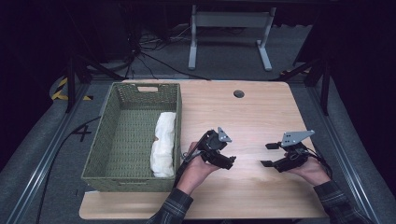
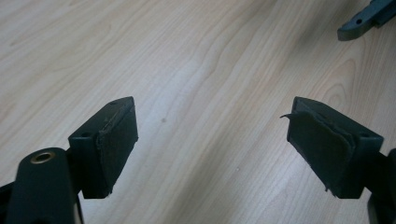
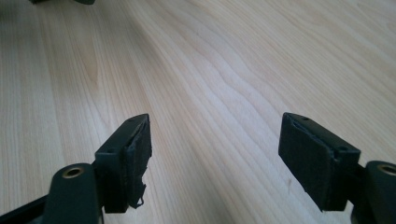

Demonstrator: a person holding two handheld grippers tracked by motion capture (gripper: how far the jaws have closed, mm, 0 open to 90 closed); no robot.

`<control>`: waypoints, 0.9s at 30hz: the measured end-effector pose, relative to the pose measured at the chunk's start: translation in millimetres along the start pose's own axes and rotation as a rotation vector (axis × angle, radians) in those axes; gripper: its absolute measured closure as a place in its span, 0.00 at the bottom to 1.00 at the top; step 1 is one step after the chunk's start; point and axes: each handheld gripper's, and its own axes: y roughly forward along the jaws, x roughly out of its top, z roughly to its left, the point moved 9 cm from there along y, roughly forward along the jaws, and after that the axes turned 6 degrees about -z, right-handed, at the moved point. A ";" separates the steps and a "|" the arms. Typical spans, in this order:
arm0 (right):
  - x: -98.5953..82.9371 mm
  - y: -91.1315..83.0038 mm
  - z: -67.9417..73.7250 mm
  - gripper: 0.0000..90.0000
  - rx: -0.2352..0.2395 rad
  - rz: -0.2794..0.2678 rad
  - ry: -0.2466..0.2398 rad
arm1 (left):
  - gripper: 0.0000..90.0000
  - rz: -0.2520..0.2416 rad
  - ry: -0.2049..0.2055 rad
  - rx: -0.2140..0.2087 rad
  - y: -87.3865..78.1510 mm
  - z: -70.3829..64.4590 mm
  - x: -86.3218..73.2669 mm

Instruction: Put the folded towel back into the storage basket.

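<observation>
Reading the scene for print turns up no legible brand or label; the only mark is a pale "4"-like figure (image 1: 82, 133) on the grey floor left of the table (image 1: 252, 112). Two tools are in play. The left tool (image 1: 229, 161), held in the person's left hand (image 1: 198, 164), hangs over bare wood just right of the basket, its jaws spread wide with nothing between them; its own view shows the worn pads (image 2: 116, 140) over wood grain. The right tool (image 1: 268, 154), in the right hand (image 1: 310, 169), sits well apart near the table's right side, jaws likewise wide and empty, pointing toward the left tool. One green woven basket (image 1: 133, 135) stands at the table's left edge, holding one white rolled cloth (image 1: 163, 142) laid along its right wall. One round hole (image 1: 238, 94) marks the tabletop's far side. Beyond stand a grey table frame (image 1: 229, 32), cables (image 1: 140, 53) and one yellow-black striped strip (image 1: 60, 88).
</observation>
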 end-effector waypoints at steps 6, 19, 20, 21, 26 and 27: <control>-17.0 -5.4 0.3 0.25 -0.023 0.009 0.033 | 0.16 0.002 -0.009 -0.017 5.8 -8.2 -18.5; -49.9 -14.1 4.6 0.22 -0.126 0.018 0.067 | 0.14 0.071 0.033 0.013 24.8 -23.2 -54.0; -49.9 -14.1 4.6 0.22 -0.126 0.018 0.067 | 0.13 0.071 0.033 0.013 24.8 -23.2 -54.0; -52.6 -14.6 3.9 0.21 -0.131 0.014 0.070 | 0.13 0.088 0.040 0.006 26.3 -25.0 -57.2; -63.8 -13.6 2.0 0.19 -0.153 0.022 0.060 | 0.09 0.065 0.029 -0.012 30.7 -26.9 -60.7; -66.0 -12.6 -0.1 0.18 -0.176 0.029 0.051 | 0.09 0.060 0.038 -0.014 30.9 -27.1 -61.2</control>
